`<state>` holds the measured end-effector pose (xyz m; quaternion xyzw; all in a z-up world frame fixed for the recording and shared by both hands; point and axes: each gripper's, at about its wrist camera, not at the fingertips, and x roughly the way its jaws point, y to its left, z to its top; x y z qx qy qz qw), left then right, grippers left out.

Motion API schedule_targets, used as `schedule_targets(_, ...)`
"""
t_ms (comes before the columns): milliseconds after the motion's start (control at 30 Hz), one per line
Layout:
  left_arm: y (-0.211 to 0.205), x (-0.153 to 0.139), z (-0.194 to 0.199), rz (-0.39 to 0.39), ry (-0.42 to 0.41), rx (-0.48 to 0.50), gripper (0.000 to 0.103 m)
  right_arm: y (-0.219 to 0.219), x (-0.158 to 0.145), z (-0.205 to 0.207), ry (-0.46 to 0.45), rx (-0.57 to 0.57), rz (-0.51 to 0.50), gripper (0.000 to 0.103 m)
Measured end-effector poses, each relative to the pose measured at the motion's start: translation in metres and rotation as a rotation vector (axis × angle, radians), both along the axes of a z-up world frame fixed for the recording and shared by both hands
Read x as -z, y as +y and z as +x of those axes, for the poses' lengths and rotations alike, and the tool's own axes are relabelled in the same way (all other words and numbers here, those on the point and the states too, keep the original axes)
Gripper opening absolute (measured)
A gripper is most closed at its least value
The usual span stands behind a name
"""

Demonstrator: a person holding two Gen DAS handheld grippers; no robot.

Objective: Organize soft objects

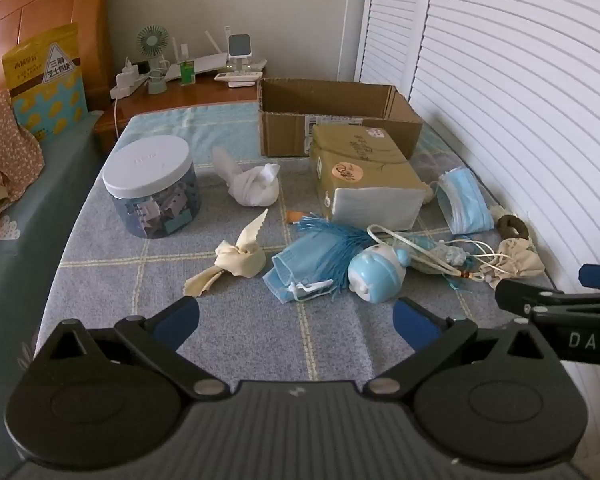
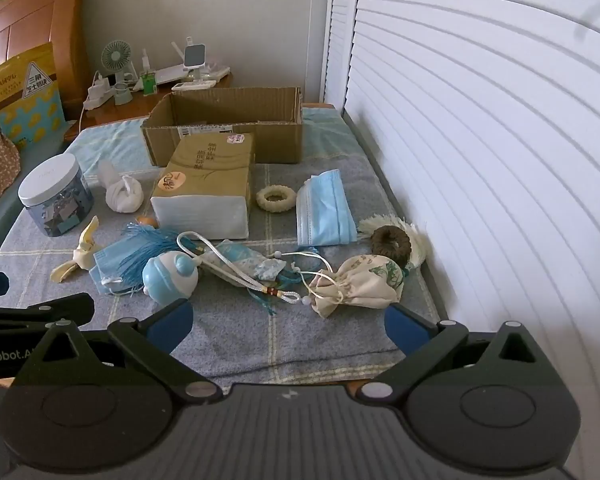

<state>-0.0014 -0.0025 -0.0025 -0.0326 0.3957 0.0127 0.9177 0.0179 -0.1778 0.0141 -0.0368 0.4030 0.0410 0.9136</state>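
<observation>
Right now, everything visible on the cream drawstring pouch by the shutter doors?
The cream drawstring pouch looks like soft cloth, with a green plant print on its side. Its neck is cinched by a pale cord and splays toward the camera. It lies on its side on the checked blanket, unheld, just ahead of the open right gripper. It appears to touch the brown ring behind it; the white corded tassel's bead lies at its neck.
</observation>
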Motion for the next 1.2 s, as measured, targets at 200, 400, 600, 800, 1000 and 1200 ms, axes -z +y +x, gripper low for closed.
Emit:
schedule_targets(200, 0.0004, -0.0009, 0.0012, -0.002, 0.002, 0.001, 0.102, 0.0000, 0.0002, 0.0019, -0.002, 0.001, -0.002, 0.103)
schedule_targets(400, 0.0009, -0.0019, 0.0027, -0.005, 0.004, -0.003, 0.102, 0.0009, -0.0011, 0.0010, -0.003, 0.001, -0.004, 0.103)
schedule_targets(600, 0.0011, -0.0018, 0.0037, -0.011, 0.007, -0.005, 0.102, 0.0007, -0.0006, -0.0003, -0.004, 0.001, -0.007, 0.103)
schedule_targets(800, 0.0010, -0.0020, 0.0047, -0.012, 0.008, -0.007, 0.102, 0.0002, -0.0023, 0.0030, 0.000, 0.002, -0.010, 0.103)
schedule_targets(1000, 0.0011, -0.0028, 0.0044, -0.015, 0.009, -0.008, 0.102, -0.0006, -0.0026, 0.0036, -0.004, 0.001, -0.015, 0.103)
schedule_targets(1200, 0.0011, -0.0028, 0.0044, -0.014, 0.009, -0.008, 0.102, -0.0002, -0.0034, 0.0031, -0.006, 0.002, -0.018, 0.103)
